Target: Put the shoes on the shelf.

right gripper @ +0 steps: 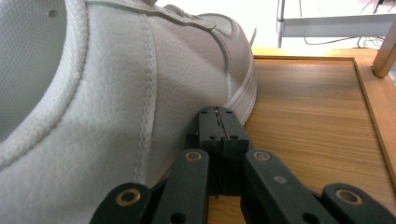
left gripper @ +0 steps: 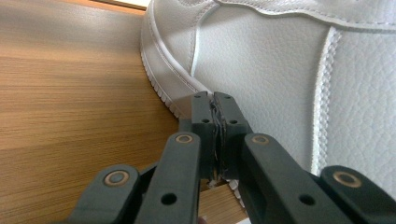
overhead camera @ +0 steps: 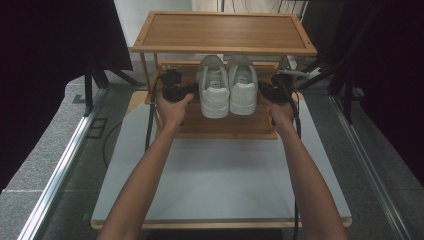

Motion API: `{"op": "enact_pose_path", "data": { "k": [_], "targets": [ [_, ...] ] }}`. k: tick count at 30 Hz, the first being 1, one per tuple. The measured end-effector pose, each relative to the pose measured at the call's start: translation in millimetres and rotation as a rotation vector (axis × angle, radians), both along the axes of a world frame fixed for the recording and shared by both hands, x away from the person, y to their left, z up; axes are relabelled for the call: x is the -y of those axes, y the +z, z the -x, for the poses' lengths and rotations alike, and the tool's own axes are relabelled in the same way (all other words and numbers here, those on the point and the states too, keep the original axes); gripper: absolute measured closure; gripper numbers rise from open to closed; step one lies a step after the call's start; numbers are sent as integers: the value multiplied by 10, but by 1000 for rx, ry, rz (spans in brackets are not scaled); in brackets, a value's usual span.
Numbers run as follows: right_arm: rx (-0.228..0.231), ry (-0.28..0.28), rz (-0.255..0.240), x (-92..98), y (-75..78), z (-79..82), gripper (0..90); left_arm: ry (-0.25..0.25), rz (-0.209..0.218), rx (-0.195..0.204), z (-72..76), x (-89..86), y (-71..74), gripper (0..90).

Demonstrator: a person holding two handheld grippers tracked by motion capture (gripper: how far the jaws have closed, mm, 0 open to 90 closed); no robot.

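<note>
Shoes: pair of white sneakers, left shoe [overhead camera: 214, 92] and right shoe [overhead camera: 243, 90], parked side by side and touching on the lower shelf [overhead camera: 225, 125] of a wooden rack [overhead camera: 222, 32]
Pointing: heels face the person, toes run back under the top shelf, so the long axis goes front to back
Left gripper [left gripper: 215, 100]: jaws pinched fully together with nothing between them, tips sitting right against the outer side of the left shoe down by the sole
Right gripper [right gripper: 218, 114]: same deal, jaws closed tight on nothing, tips against the outer side of the right shoe low near the sole
Arms: both forearms stretched forward from the near edge, left hand [overhead camera: 172, 107] and right hand [overhead camera: 281, 111] flanking the pair, one on each side
Materials: shoes are pebbly white leather with stitched seams and ribbed rubber soles; rack is light striped wood with a raised rim; it stands on a pale grey table [overhead camera: 220, 180]
</note>
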State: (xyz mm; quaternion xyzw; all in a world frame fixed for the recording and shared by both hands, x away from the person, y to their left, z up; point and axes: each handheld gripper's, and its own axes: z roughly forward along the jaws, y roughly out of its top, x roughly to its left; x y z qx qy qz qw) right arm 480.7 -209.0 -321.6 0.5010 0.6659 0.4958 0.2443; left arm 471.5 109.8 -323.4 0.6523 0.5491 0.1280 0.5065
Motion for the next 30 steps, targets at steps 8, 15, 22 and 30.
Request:
{"op": "enact_pose_path", "data": {
  "k": [8,15,22,30],
  "targets": [
    [8,10,-32,42,-32,70,845,-8,37,-7,7,-88,-41,764],
    [95,79,-80,183,93,399,839,-74,82,84,341,-248,5,690],
    [180,213,-48,175,225,943,841,-172,131,151,849,-275,36,703],
    [154,326,47,-15,111,1094,835,-326,145,205,1165,40,107,718]
  ]
}}
